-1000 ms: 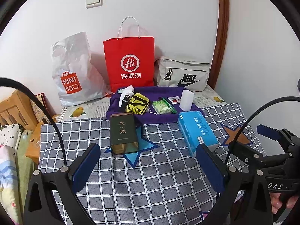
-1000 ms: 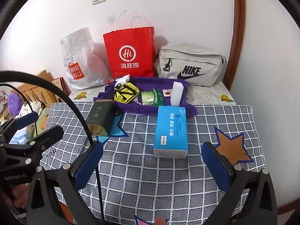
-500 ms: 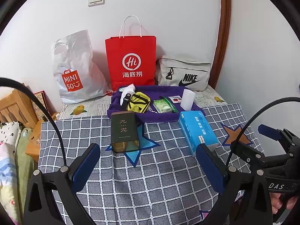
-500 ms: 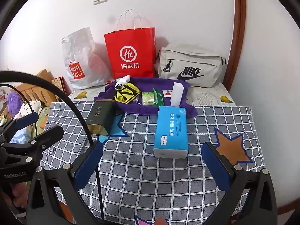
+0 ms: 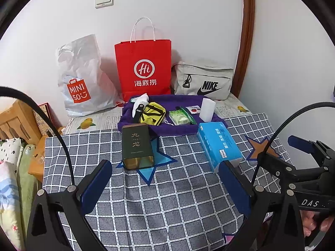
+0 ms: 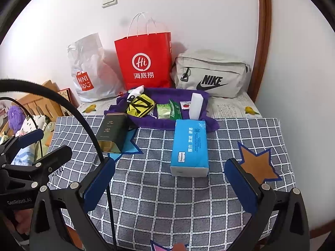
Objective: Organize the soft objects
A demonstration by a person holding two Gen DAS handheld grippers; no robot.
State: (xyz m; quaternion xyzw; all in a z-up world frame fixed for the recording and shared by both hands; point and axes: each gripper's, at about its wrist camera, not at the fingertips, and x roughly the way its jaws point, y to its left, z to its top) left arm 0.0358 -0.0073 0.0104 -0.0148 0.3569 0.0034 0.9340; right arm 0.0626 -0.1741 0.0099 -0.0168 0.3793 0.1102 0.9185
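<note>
Two grippers, the left gripper (image 5: 165,185) and the right gripper (image 6: 169,183), hover over a table (image 5: 171,198) draped in grey checked cloth, both with jaws spread wide and empty. Ahead of them lies a blue tissue pack (image 6: 189,146). Left of the pack stands a dark green tin (image 5: 137,146). Behind the pack, a purple towel (image 6: 167,122) carries small pouches. Beyond that towel, a red paper bag (image 5: 144,69) leans against the wall.

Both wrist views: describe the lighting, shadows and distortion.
Left wrist view: even indoor light, soft shadow behind the red paper bag, fisheye bending the wooden door frame and darkening the corners. Right wrist view: same soft light, faint handle shadows on the wall, checked cloth lines curving outward; all sharp.
</note>
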